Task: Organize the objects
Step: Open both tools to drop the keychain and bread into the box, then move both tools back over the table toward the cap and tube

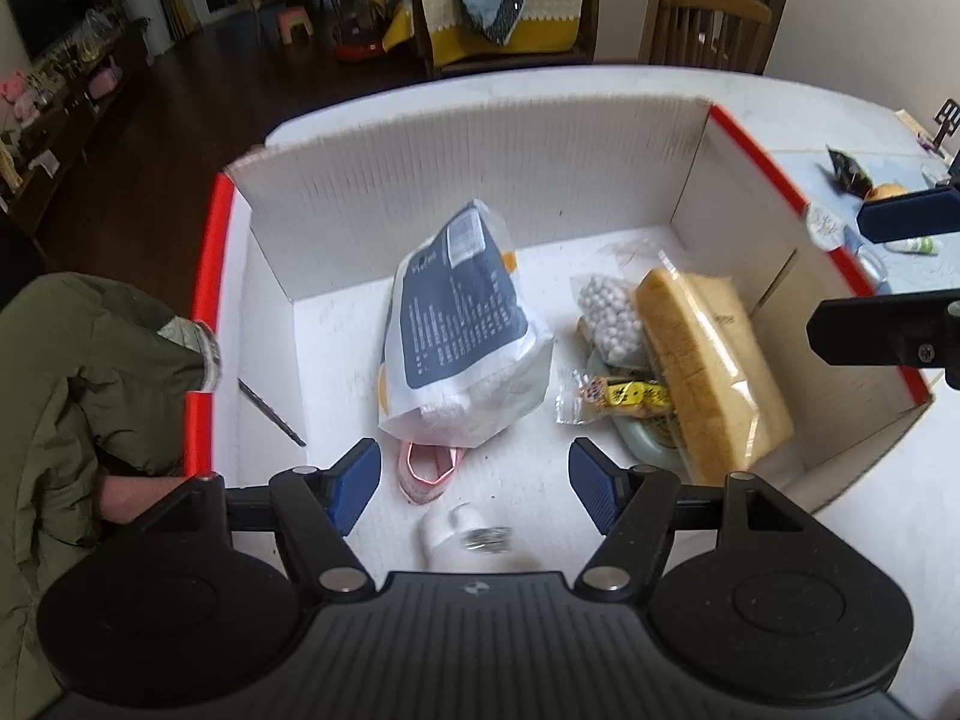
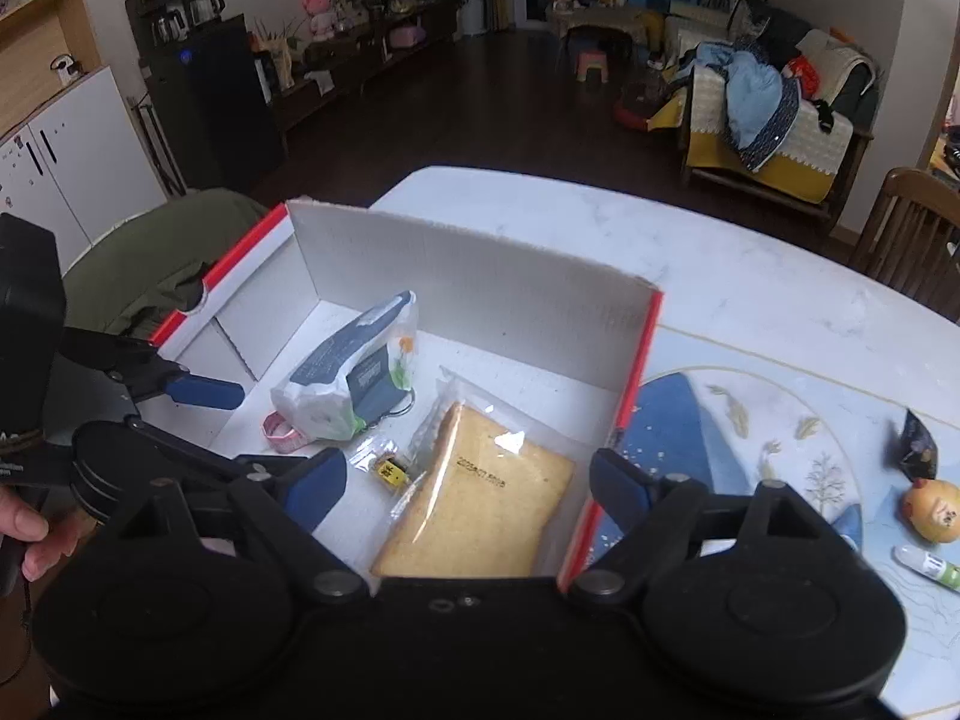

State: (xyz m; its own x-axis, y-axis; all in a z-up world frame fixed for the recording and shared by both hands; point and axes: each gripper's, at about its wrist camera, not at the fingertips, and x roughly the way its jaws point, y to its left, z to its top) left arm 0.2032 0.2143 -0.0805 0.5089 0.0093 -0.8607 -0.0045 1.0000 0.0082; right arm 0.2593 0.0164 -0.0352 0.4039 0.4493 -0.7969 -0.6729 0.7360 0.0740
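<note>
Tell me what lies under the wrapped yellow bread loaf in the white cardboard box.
Under the wrapped yellow bread loaf a grey-green rounded object sticks out, beside a yellow-labelled clear packet. The loaf hides the rest.

The left gripper (image 1: 474, 483) hangs with jaws spread and empty over a red-edged white box (image 1: 480, 180) holding a grey-and-white bag (image 1: 462, 324), a wrapped bread loaf (image 1: 714, 360), a bag of white balls (image 1: 606, 312) and a yellow snack packet (image 1: 618, 396).

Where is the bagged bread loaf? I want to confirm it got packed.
The bread loaf lies inside the cardboard box, against its right wall, beside the yellow snack packet.
</note>
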